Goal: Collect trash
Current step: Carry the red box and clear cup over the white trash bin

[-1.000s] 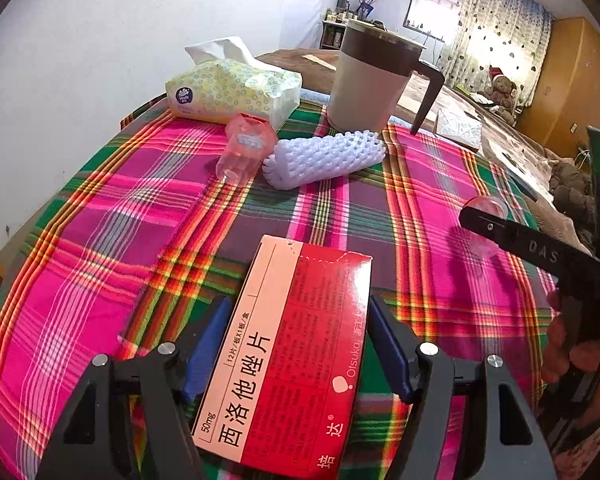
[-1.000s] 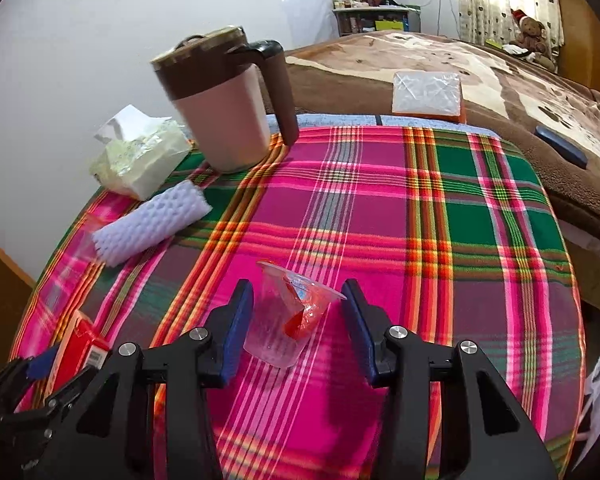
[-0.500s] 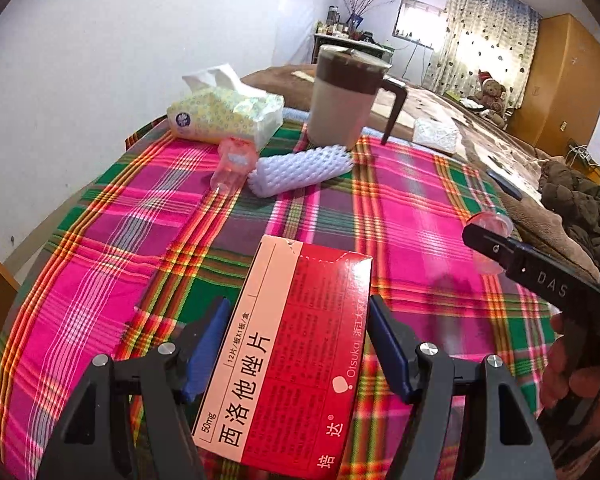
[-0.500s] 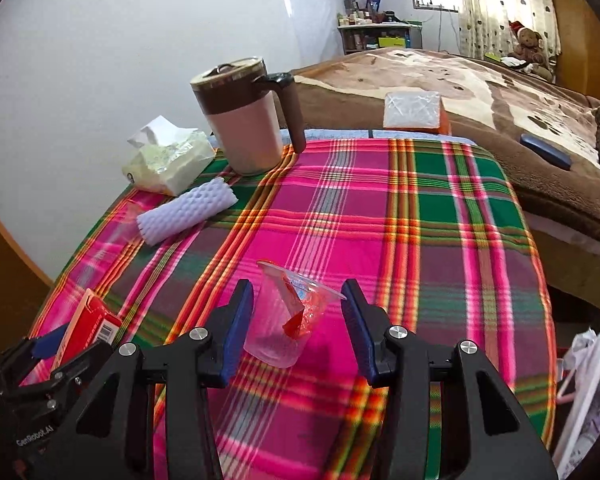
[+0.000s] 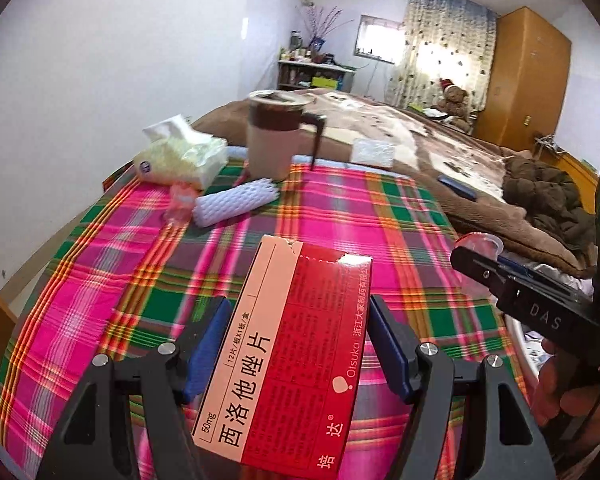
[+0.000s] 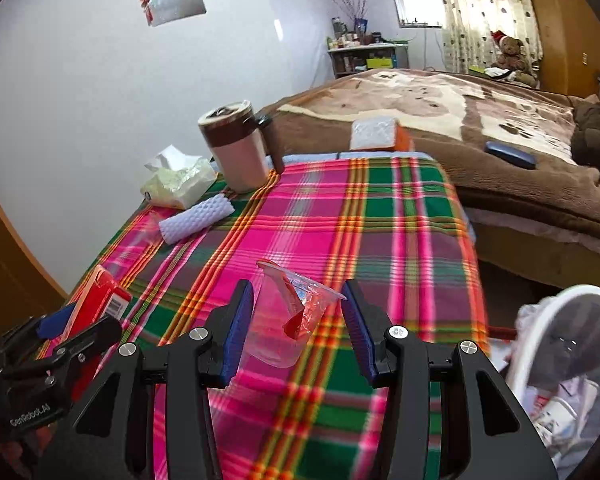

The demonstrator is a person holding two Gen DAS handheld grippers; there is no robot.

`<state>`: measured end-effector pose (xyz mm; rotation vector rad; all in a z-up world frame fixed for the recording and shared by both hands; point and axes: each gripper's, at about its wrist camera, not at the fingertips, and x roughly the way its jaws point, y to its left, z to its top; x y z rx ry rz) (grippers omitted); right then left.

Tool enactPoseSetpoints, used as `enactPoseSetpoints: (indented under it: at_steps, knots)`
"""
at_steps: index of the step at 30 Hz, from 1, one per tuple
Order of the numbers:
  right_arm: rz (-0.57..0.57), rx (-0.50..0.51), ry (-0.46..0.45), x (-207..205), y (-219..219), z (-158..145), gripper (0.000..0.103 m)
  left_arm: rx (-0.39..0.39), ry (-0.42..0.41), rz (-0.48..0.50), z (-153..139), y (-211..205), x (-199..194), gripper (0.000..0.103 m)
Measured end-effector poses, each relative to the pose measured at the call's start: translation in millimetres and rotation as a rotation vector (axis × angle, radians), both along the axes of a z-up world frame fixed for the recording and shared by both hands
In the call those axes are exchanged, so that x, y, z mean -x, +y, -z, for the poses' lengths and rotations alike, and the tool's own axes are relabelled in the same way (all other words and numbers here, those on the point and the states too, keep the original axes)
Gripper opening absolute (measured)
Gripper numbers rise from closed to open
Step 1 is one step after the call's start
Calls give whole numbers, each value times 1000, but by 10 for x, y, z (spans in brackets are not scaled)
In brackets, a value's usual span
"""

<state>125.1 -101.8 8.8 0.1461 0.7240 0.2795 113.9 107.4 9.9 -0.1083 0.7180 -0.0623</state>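
Observation:
My left gripper [image 5: 298, 312] is shut on a red and pink medicine box [image 5: 288, 356], held above the plaid tablecloth [image 5: 340, 220]. My right gripper [image 6: 297, 296] is shut on a clear plastic cup [image 6: 288, 328] with a red scrap inside, also lifted off the cloth. In the right wrist view the left gripper [image 6: 60, 332] and the box [image 6: 100, 296] show at the lower left. A white-rimmed trash bin [image 6: 572, 344] with paper in it sits at the lower right, beside the table. A second clear pinkish cup [image 5: 178, 200] and a white foam net roll [image 5: 236, 202] lie at the table's far left.
A tissue pack [image 5: 180, 158] and a brown-and-beige lidded mug [image 5: 276, 136] stand at the table's far edge. A bed with a brown blanket [image 6: 440, 112] runs behind and to the right. A hand [image 5: 560, 384] grips the right gripper's handle.
Both grippers have pulled back from the table and risen, carrying the box and the cup. The far objects look smaller, and the trash bin has come into the right wrist view.

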Motion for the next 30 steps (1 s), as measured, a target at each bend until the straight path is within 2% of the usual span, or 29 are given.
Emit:
enactPoseSetpoints:
  at_steps: [17, 30]
  knots:
    - [144, -17, -46, 418, -718, -67, 47, -3, -61, 146, -170, -811, 200, 71]
    - [289, 22, -60, 689, -1368, -94, 47, 26, -68, 295, -219, -1510, 179, 71]
